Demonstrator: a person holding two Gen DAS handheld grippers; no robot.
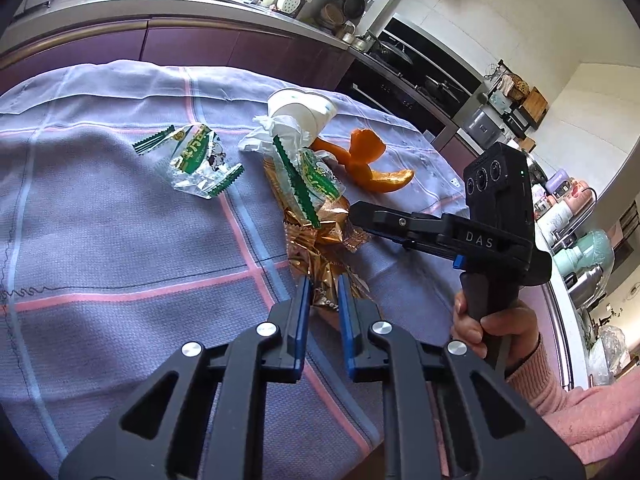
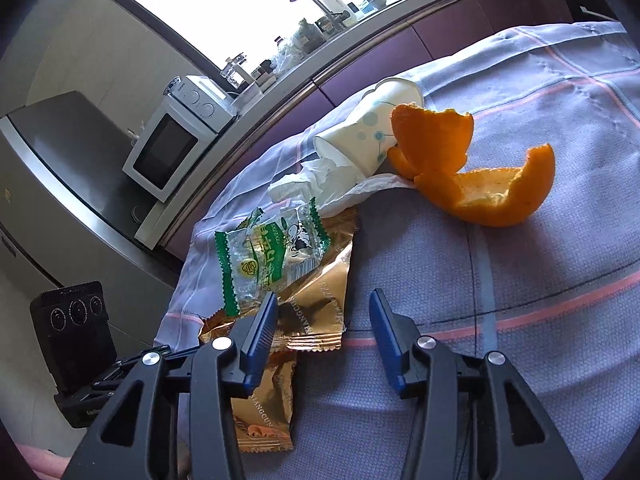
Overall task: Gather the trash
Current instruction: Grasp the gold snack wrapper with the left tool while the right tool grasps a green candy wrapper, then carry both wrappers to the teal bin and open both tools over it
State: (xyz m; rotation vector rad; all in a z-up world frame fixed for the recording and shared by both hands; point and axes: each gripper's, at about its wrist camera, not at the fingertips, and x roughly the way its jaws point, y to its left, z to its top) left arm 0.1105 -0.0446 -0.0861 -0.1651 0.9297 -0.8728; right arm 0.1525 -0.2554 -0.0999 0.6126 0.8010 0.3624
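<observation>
On the purple checked cloth [image 1: 120,240], a tipped white paper cup [image 2: 372,132] lies behind crumpled white tissue [image 2: 320,180]; curled orange peel [image 2: 480,184] lies right of it, a green-edged clear wrapper [image 2: 272,256] atop gold foil wrappers [image 2: 320,300] in front.
</observation>
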